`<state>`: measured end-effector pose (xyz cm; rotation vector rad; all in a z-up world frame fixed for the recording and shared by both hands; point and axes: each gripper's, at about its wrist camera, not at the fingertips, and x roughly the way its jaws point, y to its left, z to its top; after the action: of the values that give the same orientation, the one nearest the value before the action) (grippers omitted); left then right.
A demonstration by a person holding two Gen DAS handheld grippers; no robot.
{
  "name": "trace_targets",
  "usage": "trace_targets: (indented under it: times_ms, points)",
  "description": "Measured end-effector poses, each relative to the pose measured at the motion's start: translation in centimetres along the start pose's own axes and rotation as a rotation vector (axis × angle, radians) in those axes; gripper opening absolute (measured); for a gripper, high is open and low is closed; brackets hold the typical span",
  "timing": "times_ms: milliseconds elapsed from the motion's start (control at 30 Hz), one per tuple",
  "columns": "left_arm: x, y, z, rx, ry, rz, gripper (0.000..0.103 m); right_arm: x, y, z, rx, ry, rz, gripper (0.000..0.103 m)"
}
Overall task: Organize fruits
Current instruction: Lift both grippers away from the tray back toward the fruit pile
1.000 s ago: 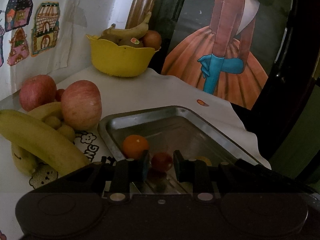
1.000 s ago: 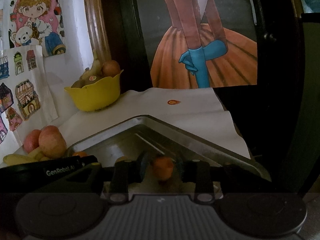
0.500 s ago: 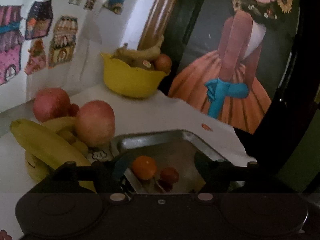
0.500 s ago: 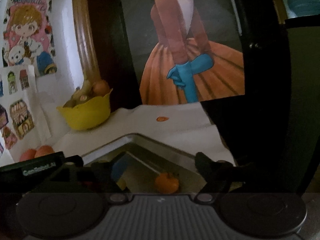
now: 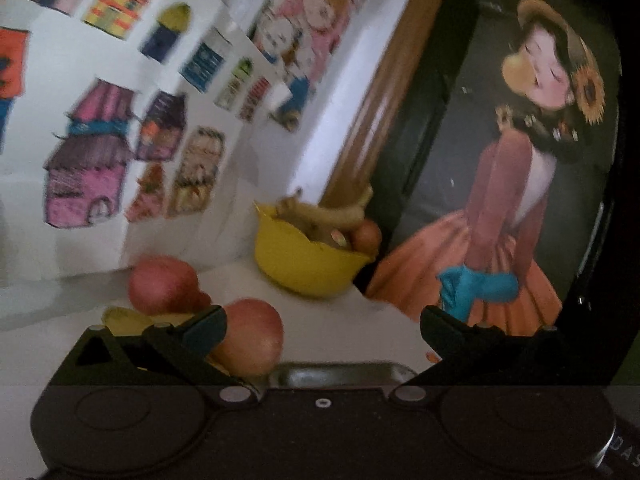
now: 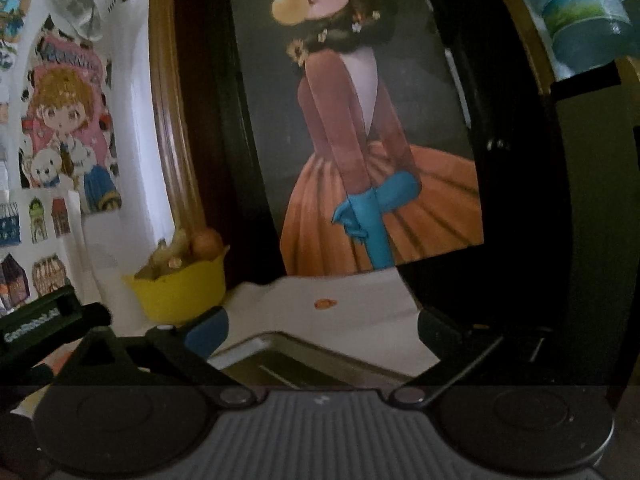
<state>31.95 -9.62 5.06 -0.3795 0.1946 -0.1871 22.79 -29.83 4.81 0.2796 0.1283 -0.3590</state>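
My left gripper [image 5: 320, 320] has its jaws opening wide, with nothing between them. It hangs over the near rim of the metal tray [image 5: 340, 372]. Just left of it lie a red apple [image 5: 250, 336], a second apple [image 5: 162, 284] and a banana [image 5: 124, 316]. My right gripper [image 6: 322, 320] is also opening wide and holds nothing, above the tray's [image 6: 320, 354] corner. The tray's inside and its small fruits are hidden below both views. A yellow bowl [image 5: 304, 268] with bananas and round fruit stands at the back.
A white cloth [image 6: 360, 300] covers the table under the tray. The yellow bowl [image 6: 180, 288] sits against a wall of stickers. A framed painting [image 6: 380, 160] stands behind the table. The left gripper's body [image 6: 36, 324] shows at the right view's left edge.
Both grippers let go of the small fruits they held over the tray and opened wide. Both views tilted up and rose, so the tray's fruits dropped out of sight.
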Motion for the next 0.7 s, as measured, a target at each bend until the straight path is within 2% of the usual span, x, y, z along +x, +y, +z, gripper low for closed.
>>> trace_targets:
  times_ms: [200, 400, 500, 700]
  points:
    - [-2.5, 1.9, 1.1, -0.045, -0.095, 0.061, 0.102, -0.7, 0.4, 0.3, 0.007, -0.052, 0.029, 0.103]
    - [-5.9, 5.6, 3.3, -0.131, -0.199, 0.174, 0.102, -2.2, 2.0, 0.1, -0.042, -0.105, 0.103, 0.103]
    - [-7.3, 6.6, 3.9, -0.096, -0.207, 0.229, 0.102, -2.9, 2.9, 0.0, -0.071, -0.125, 0.150, 0.103]
    - [-9.5, 7.7, 3.4, 0.015, -0.171, 0.288, 0.102, -4.0, 4.7, -0.4, -0.133, -0.144, 0.244, 0.103]
